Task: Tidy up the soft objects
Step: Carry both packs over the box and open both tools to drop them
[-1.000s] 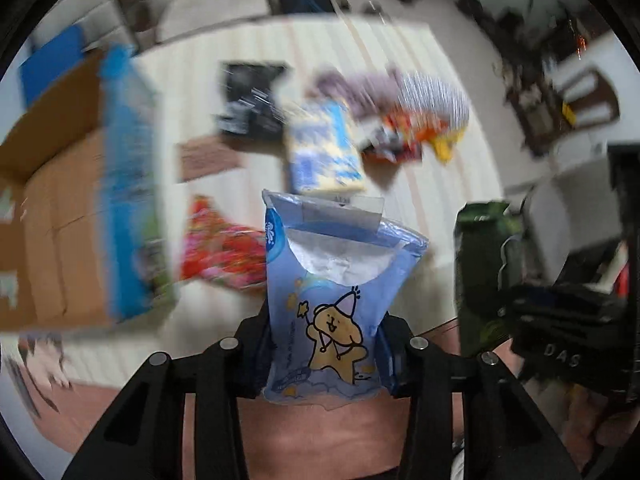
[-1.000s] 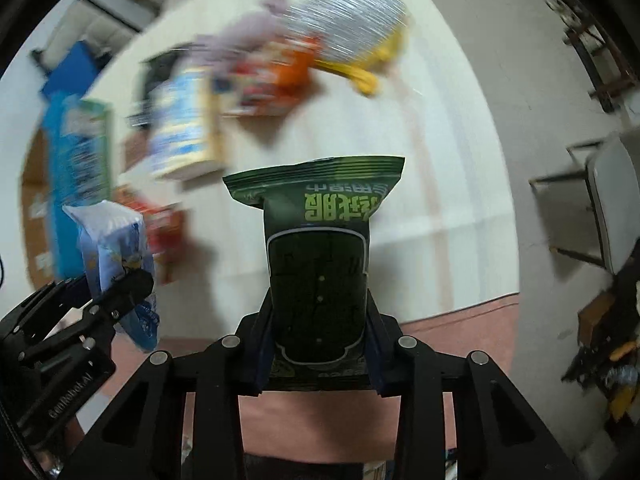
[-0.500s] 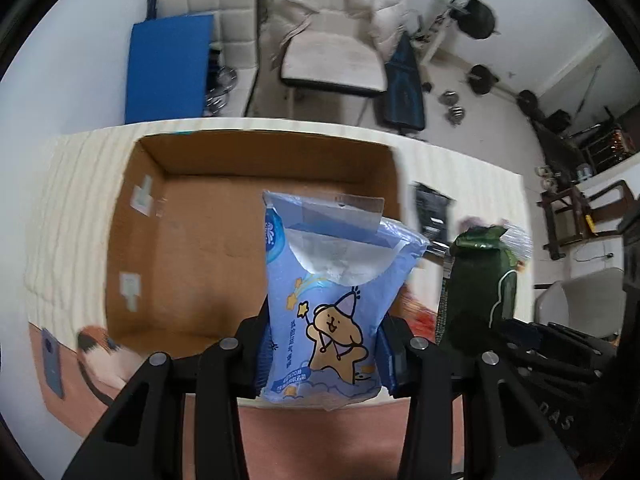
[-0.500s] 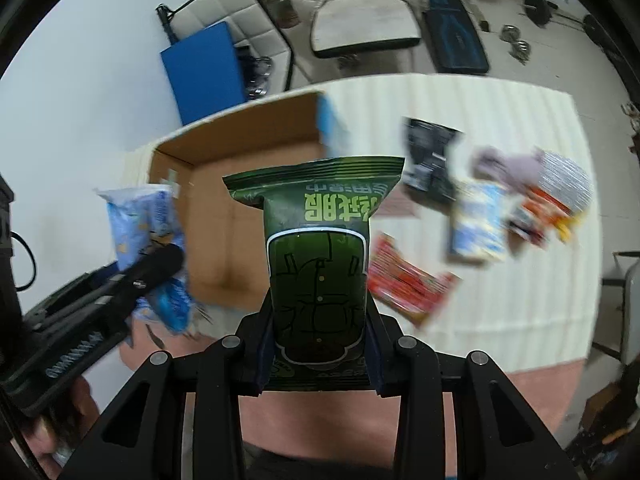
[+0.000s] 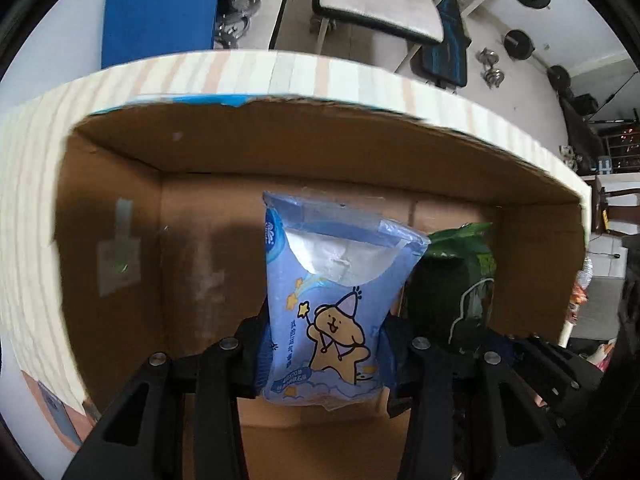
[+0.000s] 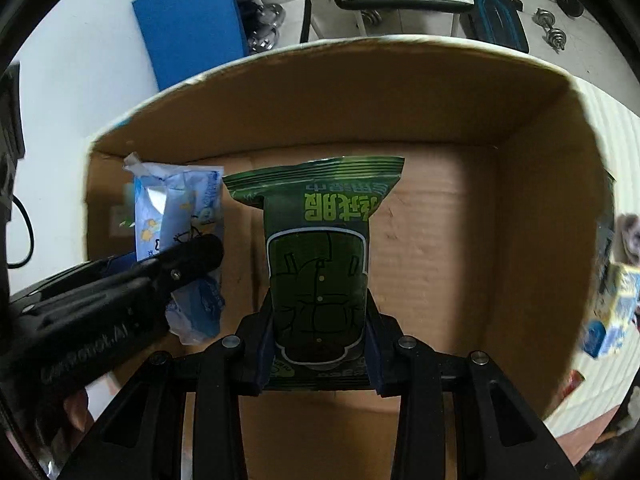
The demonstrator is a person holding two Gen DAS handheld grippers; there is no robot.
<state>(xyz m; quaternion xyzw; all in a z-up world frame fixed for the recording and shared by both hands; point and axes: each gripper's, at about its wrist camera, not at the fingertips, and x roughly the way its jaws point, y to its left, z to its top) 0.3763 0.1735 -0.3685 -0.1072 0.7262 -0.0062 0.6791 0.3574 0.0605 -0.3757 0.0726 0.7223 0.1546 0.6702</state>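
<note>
My left gripper (image 5: 324, 354) is shut on a blue tissue pack (image 5: 332, 304) with a cartoon bear, held upright over the open cardboard box (image 5: 280, 152). My right gripper (image 6: 318, 346) is shut on a dark green snack packet (image 6: 318, 264), also held over the box (image 6: 540, 208). In the right wrist view the blue pack (image 6: 180, 220) and the left gripper's fingers (image 6: 160, 276) show at the left. In the left wrist view the green packet (image 5: 460, 280) shows at the right, beside the blue pack. The box floor under both is bare cardboard.
The box sits on a striped table (image 5: 24, 200). More packets (image 6: 612, 312) lie on the table right of the box. Behind the table stand a blue mat (image 5: 160, 8), a white chair (image 5: 376, 4) and dumbbells (image 5: 492, 72).
Both grippers swung left from the packet pile to the box and moved down close over its opening. Each keeps its packet.
</note>
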